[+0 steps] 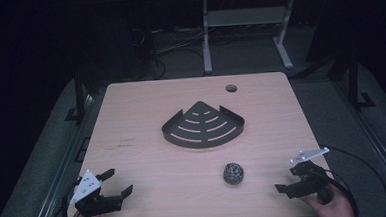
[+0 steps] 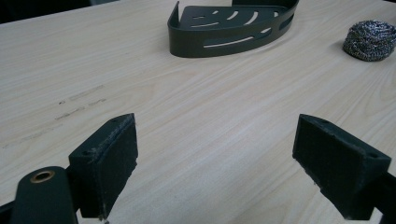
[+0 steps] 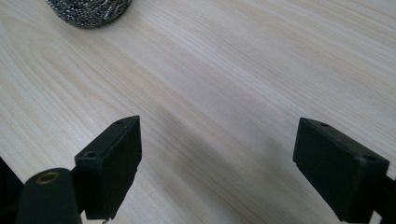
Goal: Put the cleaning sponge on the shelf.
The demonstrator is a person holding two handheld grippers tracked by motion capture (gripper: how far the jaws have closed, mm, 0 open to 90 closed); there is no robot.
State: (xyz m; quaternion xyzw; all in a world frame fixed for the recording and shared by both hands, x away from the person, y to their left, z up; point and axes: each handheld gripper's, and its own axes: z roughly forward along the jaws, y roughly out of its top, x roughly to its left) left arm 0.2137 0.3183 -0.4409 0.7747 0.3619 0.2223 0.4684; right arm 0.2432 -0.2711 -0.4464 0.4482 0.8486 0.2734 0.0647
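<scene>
Both tools agape; steel scourer (image 1: pixel 233 173) nearer right tool (image 1: pixel 291 179) (untouched).

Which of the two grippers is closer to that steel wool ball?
The right gripper. It sits just to the right of the steel wool ball, apart from it. The left gripper waits far off at the table's near left corner.

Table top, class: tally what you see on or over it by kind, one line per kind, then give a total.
Dark slotted corner shelf: 1
Steel wool scourer: 1
Hand-held grippers: 2, the left gripper and the right gripper, both with jaws open and nothing between them
Total: 4
</scene>
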